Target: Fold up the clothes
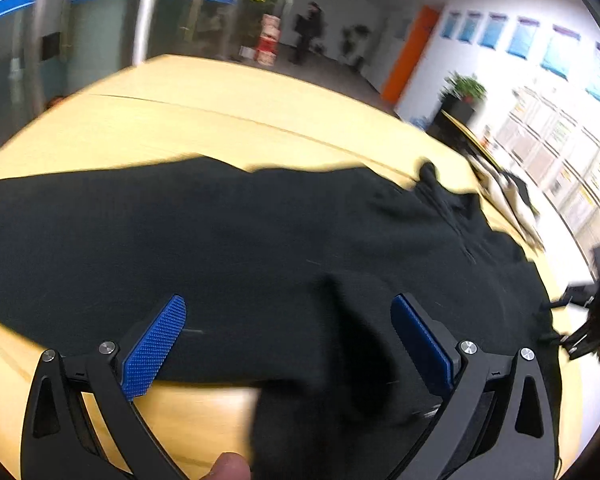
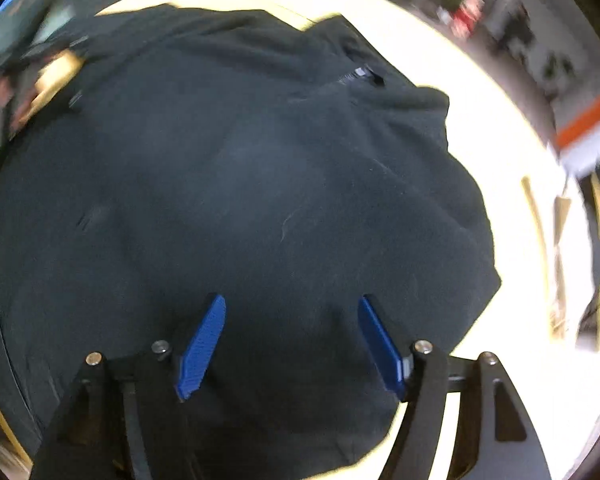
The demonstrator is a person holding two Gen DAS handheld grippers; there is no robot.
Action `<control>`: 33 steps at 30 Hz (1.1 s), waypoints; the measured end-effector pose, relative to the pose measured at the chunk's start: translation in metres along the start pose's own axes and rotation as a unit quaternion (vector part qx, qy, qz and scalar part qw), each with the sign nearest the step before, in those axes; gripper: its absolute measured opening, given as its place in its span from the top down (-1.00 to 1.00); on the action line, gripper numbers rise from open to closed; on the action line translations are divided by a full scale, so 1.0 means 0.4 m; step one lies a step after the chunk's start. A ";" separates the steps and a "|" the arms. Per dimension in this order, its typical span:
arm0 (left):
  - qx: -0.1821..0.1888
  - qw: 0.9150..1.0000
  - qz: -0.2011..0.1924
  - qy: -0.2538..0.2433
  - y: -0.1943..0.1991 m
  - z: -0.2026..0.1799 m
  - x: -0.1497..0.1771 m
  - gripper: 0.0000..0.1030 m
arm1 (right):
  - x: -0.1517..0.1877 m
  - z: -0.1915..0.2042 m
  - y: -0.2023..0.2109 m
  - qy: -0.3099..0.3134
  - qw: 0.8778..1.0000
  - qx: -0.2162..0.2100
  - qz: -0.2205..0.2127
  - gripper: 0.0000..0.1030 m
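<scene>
A black zip-up garment [image 1: 240, 240] lies spread across a yellow wooden table [image 1: 204, 112]. Its collar and zipper [image 1: 448, 204] point to the right end. My left gripper [image 1: 288, 312] is open and empty, its blue pads wide apart just above the garment's near edge, where a fold of cloth hangs toward me. In the right wrist view the same garment [image 2: 240, 184] fills the frame, its zipper [image 2: 360, 74] at the top. My right gripper [image 2: 292, 312] is open and empty, hovering over the cloth. The other gripper shows at the right edge of the left wrist view [image 1: 592, 320].
The table's far edge [image 1: 260, 68] borders an office floor with a standing person [image 1: 310, 30] and stacked boxes [image 1: 269, 40]. A light-coloured pile [image 1: 512, 196] lies on the table past the collar. A potted plant [image 1: 464, 88] stands by the white wall.
</scene>
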State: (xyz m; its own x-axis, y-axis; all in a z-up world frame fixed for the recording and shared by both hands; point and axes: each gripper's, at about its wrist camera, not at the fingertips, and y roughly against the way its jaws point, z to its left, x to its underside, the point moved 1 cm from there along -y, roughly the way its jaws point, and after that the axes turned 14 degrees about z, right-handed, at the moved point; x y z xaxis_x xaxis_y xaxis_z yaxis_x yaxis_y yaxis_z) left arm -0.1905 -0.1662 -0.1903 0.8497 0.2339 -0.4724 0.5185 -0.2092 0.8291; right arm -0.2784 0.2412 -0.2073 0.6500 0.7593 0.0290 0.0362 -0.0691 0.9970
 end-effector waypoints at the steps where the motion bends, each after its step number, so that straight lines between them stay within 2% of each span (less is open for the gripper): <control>1: -0.008 1.000 -0.009 0.016 0.021 0.038 -0.004 -1.00 | -0.020 0.014 -0.032 -0.007 1.000 -0.006 0.023 -0.41; 3: -0.030 0.998 -0.028 0.050 0.061 0.123 -0.012 -1.00 | -0.055 0.035 -0.041 0.000 1.000 0.019 0.024 -0.46; 6: -0.055 0.990 -0.044 0.122 0.100 0.269 -0.024 -1.00 | -0.115 0.078 0.050 -0.017 0.998 0.006 -0.057 -0.45; 9: -0.061 0.975 -0.052 0.206 0.127 0.425 -0.027 -1.00 | -0.155 0.187 0.163 0.004 0.990 -0.013 -0.141 -0.50; 12: -0.070 0.955 -0.068 0.281 0.152 0.579 -0.014 -1.00 | -0.178 0.324 0.265 0.030 0.976 -0.033 -0.214 -0.58; 13: -0.062 0.944 -0.071 0.315 0.155 0.638 -0.004 -1.00 | -0.258 0.350 0.253 0.039 0.974 -0.042 -0.221 -0.58; 16: -0.045 0.926 -0.054 0.372 0.138 0.758 0.016 -0.99 | -0.281 0.445 0.255 0.059 0.970 -0.058 -0.230 -0.58; 18: -0.058 0.926 -0.073 0.366 0.150 0.786 0.019 -1.00 | -0.303 0.500 0.229 0.056 0.969 -0.072 -0.228 -0.58; 20: -0.068 0.924 -0.073 0.370 0.148 0.813 0.018 -1.00 | -0.364 0.516 0.161 0.046 0.970 -0.088 -0.221 -0.58; 23: -0.068 0.924 -0.081 0.368 0.149 0.842 0.019 -0.97 | -0.327 0.552 0.135 0.040 0.971 -0.094 -0.216 -0.58; 24: -0.071 0.924 -0.083 0.366 0.150 0.850 0.018 -0.91 | -0.325 0.560 0.128 0.036 0.971 -0.097 -0.214 -0.58; 25: -0.074 0.925 -0.085 0.363 0.151 0.859 0.017 -0.67 | -0.332 0.570 0.124 0.033 0.971 -0.099 -0.214 -0.58; 27: -0.069 0.924 -0.081 0.367 0.150 0.886 0.018 -0.01 | -0.350 0.576 0.105 0.028 0.971 -0.102 -0.213 -0.58; 28: -0.063 0.923 -0.077 0.373 0.151 0.905 0.019 0.63 | -0.363 0.575 0.094 0.027 0.972 -0.101 -0.213 -0.58; 29: -0.052 0.921 -0.076 0.379 0.156 0.935 0.017 0.75 | -0.393 0.575 0.081 0.025 0.972 -0.100 -0.213 -0.58; 30: -0.046 0.920 -0.077 0.382 0.153 0.945 0.011 0.75 | -0.399 0.577 0.079 0.023 0.972 -0.099 -0.213 -0.58; 33: -0.050 0.925 -0.096 0.364 0.174 0.925 0.012 0.80 | -0.385 0.579 0.085 0.017 0.971 -0.097 -0.216 -0.58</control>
State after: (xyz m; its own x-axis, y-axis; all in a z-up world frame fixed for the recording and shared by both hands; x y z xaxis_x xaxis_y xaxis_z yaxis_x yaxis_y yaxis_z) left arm -0.1152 -0.5311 -0.2455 0.4348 0.8428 -0.3173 0.6105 -0.0168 0.7919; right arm -0.2015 -0.0279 -0.1948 0.5807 0.7109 -0.3968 0.1541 0.3826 0.9110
